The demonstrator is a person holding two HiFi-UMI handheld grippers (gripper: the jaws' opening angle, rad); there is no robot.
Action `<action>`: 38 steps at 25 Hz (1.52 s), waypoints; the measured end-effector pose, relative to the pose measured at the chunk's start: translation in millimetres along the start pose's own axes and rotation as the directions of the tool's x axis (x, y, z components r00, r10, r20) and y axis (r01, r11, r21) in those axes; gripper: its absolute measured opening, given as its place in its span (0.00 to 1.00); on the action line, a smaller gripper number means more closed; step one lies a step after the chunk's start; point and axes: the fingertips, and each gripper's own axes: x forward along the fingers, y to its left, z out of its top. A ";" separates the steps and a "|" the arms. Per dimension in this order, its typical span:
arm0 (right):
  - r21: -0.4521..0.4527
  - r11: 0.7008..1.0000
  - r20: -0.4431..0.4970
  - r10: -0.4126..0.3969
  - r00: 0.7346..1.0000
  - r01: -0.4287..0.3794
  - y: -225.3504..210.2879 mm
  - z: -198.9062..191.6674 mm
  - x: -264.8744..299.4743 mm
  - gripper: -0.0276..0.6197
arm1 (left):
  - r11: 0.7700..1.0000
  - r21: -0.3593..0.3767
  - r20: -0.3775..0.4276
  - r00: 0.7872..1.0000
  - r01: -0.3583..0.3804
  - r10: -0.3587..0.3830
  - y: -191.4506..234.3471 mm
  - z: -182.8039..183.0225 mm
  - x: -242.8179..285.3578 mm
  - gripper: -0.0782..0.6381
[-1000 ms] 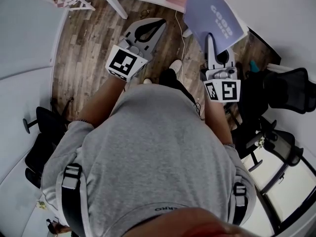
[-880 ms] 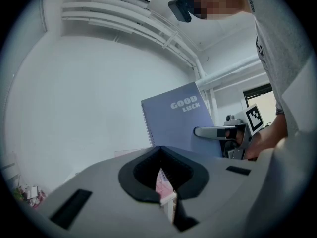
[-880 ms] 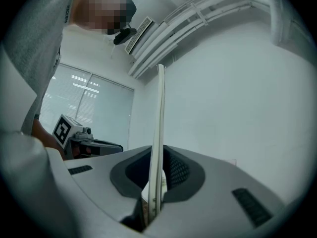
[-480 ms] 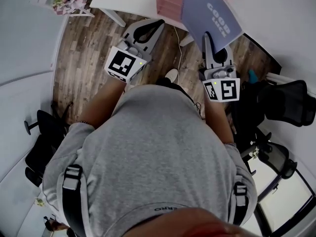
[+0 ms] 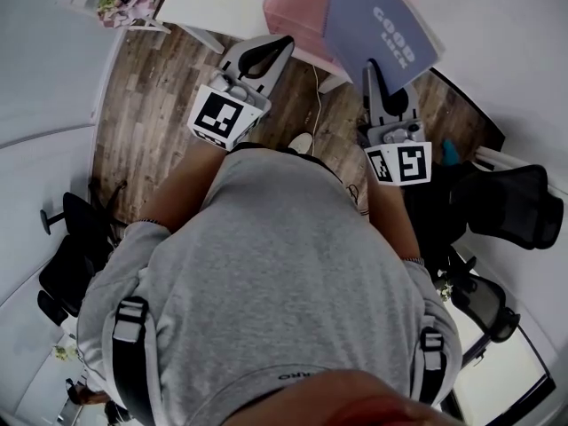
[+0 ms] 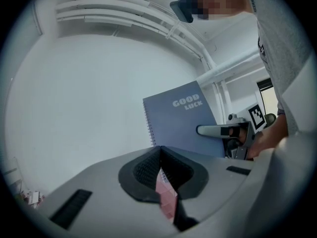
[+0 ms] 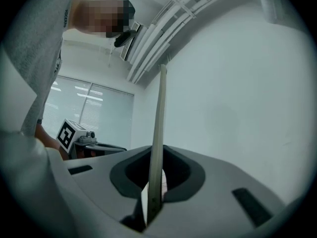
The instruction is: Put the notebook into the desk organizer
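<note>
Notebook (image 5: 380, 25), blue-grey and spiral-bound: held in the air, its cover overlapping the pink desk organizer (image 5: 297, 7) in the head view, not yet inside. Clamped near its lower edge by the right gripper (image 5: 377, 67), jaws tight on the cover. Left gripper (image 5: 284, 43) closed on nothing, near the organizer. Probably the carrying step. Next: line the notebook's edge up with a slot, lower it in, then let go.

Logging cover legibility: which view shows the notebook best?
Left gripper view: the notebook faces the camera, title and spiral binding visible. Head view shows the cover slanted and cropped at the top; right gripper view shows only its edge between the fingers.
</note>
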 end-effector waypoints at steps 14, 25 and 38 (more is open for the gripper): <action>0.081 0.995 -0.013 0.052 0.999 -0.051 -25.2 -3.5 35.6 0.10 | 0.999 0.031 0.009 1.000 -0.027 0.026 25.5 3.1 25.3 0.14; 0.218 0.976 -0.089 0.041 0.995 -0.021 -47.5 -15.9 109.6 0.10 | 0.999 0.017 0.093 0.995 0.045 -0.047 92.4 16.1 74.9 0.13; 0.472 0.877 -0.243 0.034 0.969 0.088 -73.4 -68.1 170.8 0.10 | 0.991 0.012 0.094 0.987 0.130 -0.130 148.3 3.1 116.5 0.13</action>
